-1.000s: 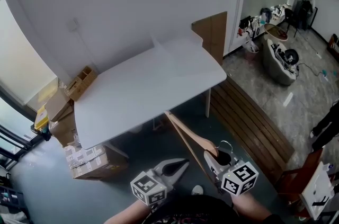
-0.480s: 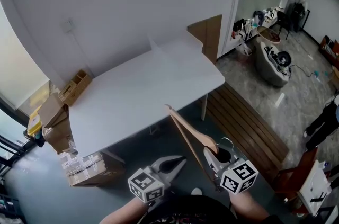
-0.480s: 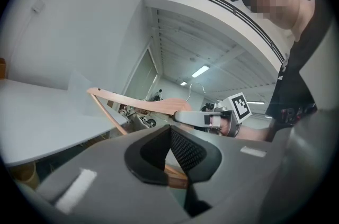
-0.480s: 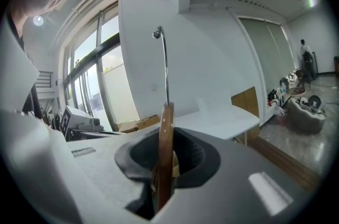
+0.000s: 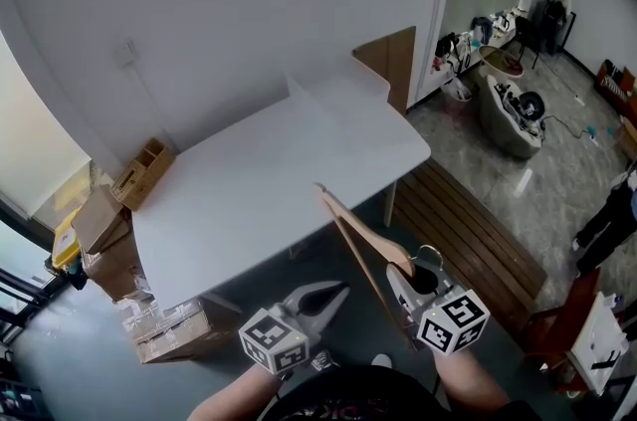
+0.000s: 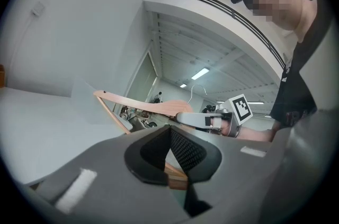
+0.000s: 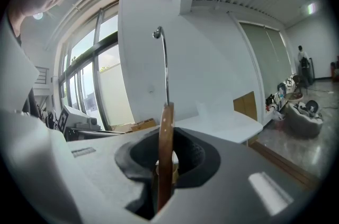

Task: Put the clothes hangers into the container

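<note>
White table (image 5: 249,195) edge now under hanger (image 5: 354,242) tip, right tool (image 5: 404,282) clenching hanger, left tool (image 5: 336,291) closed, empty

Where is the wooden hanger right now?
The wooden hanger is at lower centre-right of the head view, clamped near its hook in the right gripper, its far tip by the front edge of the white table.

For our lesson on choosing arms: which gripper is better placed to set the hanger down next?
Probably right: the right gripper is shut on the wooden hanger below its hook; the left gripper is shut, holding nothing.
</note>
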`<act>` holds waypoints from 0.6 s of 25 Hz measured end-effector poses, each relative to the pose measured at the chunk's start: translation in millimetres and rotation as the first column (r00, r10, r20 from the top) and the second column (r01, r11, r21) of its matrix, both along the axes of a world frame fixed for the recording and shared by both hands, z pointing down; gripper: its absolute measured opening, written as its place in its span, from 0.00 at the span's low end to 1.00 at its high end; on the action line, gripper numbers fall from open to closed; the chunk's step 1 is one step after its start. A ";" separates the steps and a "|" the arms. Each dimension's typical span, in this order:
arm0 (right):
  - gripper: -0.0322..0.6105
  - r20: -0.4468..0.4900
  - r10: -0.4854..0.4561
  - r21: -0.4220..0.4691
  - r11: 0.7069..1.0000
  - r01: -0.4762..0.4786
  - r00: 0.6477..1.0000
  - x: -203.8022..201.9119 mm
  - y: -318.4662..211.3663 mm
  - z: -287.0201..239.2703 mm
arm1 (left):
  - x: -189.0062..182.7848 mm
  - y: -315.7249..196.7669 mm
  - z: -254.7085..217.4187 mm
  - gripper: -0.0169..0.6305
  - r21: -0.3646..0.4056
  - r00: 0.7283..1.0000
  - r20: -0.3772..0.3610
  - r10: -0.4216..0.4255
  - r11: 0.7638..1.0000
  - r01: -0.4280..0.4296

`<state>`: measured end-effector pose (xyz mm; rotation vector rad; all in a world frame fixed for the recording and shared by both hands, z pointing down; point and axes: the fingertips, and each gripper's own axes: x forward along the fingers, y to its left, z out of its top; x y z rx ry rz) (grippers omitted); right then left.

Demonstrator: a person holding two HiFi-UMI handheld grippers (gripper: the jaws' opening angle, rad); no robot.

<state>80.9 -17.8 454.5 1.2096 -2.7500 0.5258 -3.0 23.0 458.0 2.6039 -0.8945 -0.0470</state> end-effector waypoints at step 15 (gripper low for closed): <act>0.14 -0.008 0.058 0.068 0.996 -0.057 0.998 -50.0 -47.4 -19.3 | -65.7 -33.5 -16.0 0.03 0.050 0.999 -0.032 -0.017 0.999 0.019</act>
